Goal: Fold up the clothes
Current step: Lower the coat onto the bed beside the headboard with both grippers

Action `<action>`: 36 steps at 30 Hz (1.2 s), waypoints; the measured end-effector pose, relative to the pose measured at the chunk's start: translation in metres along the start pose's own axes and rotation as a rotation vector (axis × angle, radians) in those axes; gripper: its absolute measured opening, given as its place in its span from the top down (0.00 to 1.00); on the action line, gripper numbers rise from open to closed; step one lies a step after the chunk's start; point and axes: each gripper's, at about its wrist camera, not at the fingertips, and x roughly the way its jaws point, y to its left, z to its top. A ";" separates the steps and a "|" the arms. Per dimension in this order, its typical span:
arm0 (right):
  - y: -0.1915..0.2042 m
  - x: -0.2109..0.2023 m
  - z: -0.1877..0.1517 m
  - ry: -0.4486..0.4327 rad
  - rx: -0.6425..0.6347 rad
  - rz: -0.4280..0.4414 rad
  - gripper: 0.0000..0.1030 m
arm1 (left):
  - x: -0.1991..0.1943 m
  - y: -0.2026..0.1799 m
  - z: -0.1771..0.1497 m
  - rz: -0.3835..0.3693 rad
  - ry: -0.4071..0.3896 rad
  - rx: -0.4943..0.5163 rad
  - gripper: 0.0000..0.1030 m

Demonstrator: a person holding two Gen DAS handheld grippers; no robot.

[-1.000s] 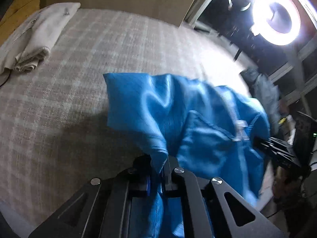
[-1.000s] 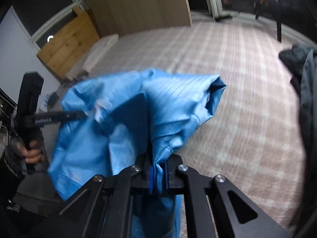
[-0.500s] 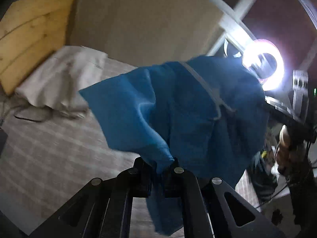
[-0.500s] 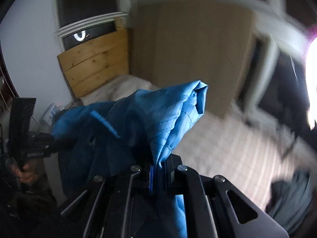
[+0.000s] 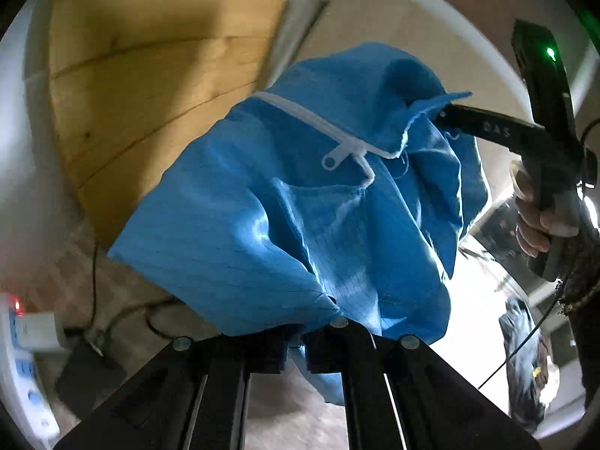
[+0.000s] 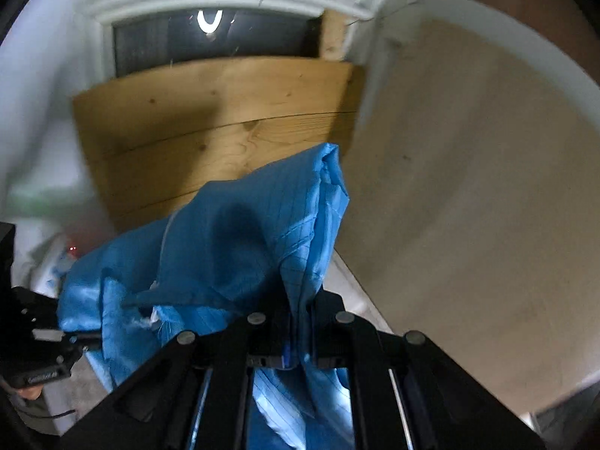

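Behind the cloth, beyond your left gripper (image 5: 296, 341), stands a wooden plank panel (image 5: 150, 86), up and to its left, with a beige board (image 5: 375, 15) to the right of that. Low to the left of this gripper sit a white power strip (image 5: 26, 337) with a red light and some dark cables (image 5: 123, 315). Off to its right, a dark heap of clothing (image 5: 525, 356) lies low, partly behind your right hand (image 5: 536, 213). From your right gripper (image 6: 300, 337), the same wooden panel (image 6: 225, 112) sits ahead and left, the beige board (image 6: 468, 187) ahead and right, and a dark window (image 6: 210, 37) higher up. Nothing stands between either gripper and the cloth.

Your left gripper is clamped narrow on a lower corner of the blue garment (image 5: 300, 195), which bunches up and away from the jaws, held in the air. Its white zipper (image 5: 337, 138) runs slanting from upper left down to the right, towards the collar edge that your right gripper (image 5: 461, 116) pinches, reaching in from the right.

In the right wrist view, your right gripper is closed tight on a fold of the blue garment (image 6: 243, 243); the cloth rises to a peak just above the jaws and drapes leftwards down to the left gripper (image 6: 48, 337), so its long axis runs between the two.
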 end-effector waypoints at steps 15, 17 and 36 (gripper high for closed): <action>-0.061 0.054 0.032 0.068 0.127 -0.038 0.58 | 0.018 0.043 -0.007 0.015 0.084 -0.043 0.86; -0.056 0.073 0.030 0.105 0.124 -0.035 0.58 | 0.007 0.037 -0.003 0.019 0.050 -0.031 0.86; -0.083 0.083 -0.006 0.109 0.370 0.058 0.82 | -0.032 0.005 0.058 -0.021 0.027 0.155 0.84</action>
